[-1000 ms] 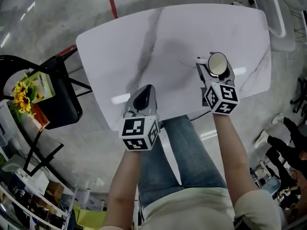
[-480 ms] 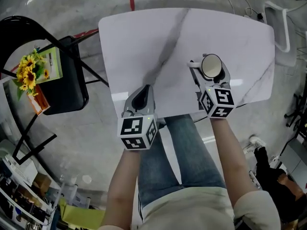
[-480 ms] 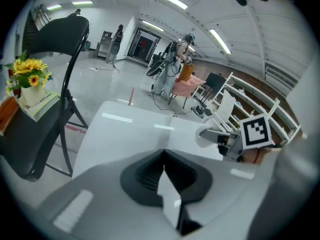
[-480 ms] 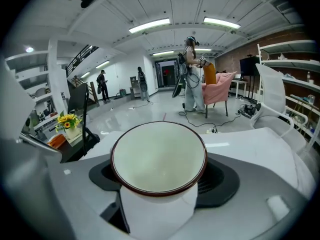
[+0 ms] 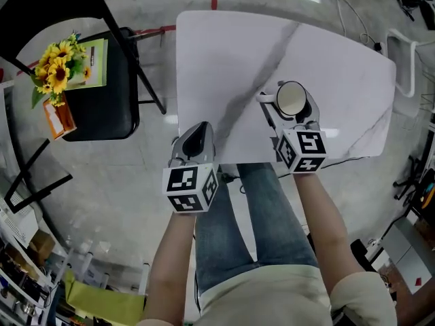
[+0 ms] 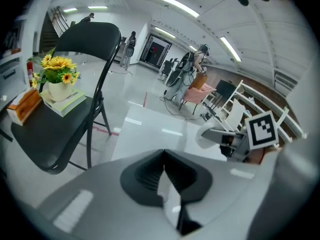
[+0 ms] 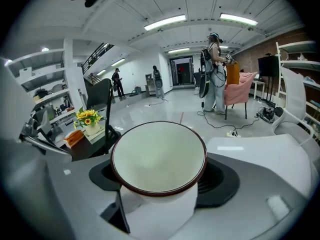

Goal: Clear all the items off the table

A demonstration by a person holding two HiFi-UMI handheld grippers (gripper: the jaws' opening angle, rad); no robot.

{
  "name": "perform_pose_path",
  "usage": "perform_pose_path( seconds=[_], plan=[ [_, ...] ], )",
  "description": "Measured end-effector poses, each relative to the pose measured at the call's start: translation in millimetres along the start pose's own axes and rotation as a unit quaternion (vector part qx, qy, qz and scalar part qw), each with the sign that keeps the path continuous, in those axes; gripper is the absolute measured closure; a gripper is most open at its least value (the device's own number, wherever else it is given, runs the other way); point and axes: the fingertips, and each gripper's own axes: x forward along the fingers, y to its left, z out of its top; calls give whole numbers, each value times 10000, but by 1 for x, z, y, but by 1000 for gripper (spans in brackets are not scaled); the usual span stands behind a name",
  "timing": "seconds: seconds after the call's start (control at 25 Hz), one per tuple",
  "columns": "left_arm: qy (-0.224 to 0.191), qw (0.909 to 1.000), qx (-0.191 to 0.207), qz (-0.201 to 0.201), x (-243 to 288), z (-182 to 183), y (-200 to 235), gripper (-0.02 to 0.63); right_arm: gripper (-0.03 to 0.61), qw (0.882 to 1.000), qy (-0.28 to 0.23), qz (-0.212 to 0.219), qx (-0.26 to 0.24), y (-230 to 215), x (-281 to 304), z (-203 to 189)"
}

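Note:
The white marble table (image 5: 231, 60) lies bare in the head view. A white cup (image 5: 291, 98) with a dark rim hangs above its near right part, and my right gripper (image 5: 288, 109) is shut on it. In the right gripper view the cup (image 7: 159, 156) fills the space between the jaws, mouth toward the camera, empty. My left gripper (image 5: 197, 138) is shut on nothing at the table's near left corner; its closed jaws (image 6: 164, 171) point toward the black folding chair (image 6: 50, 134). The left gripper view also catches the right gripper (image 6: 227, 140) with the cup (image 6: 206, 135).
The black folding chair (image 5: 102, 107) left of the table carries a pot of sunflowers (image 5: 58, 58), a book (image 5: 95, 63) and an orange box (image 5: 60, 117). A white chair (image 5: 401, 46) stands at the table's far right. Cables lie on the floor. A person (image 7: 215, 69) stands far off.
Both grippers have travelled left along the table's near edge toward the chair. The left one now sits at the table's corner. The cup stays in the right jaws.

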Motion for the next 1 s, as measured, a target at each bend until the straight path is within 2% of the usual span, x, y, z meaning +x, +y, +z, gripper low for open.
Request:
perform_pose_path(
  seconds=[0.48, 1.0],
  plan=[
    [-259, 9982, -446, 317, -43, -5, 66, 606, 178, 9963, 83, 674, -524, 104, 25, 16],
    [-524, 9901, -1031, 791, -87, -16, 155, 606, 178, 9837, 138, 1440, -1067, 227, 63, 28]
  ],
)
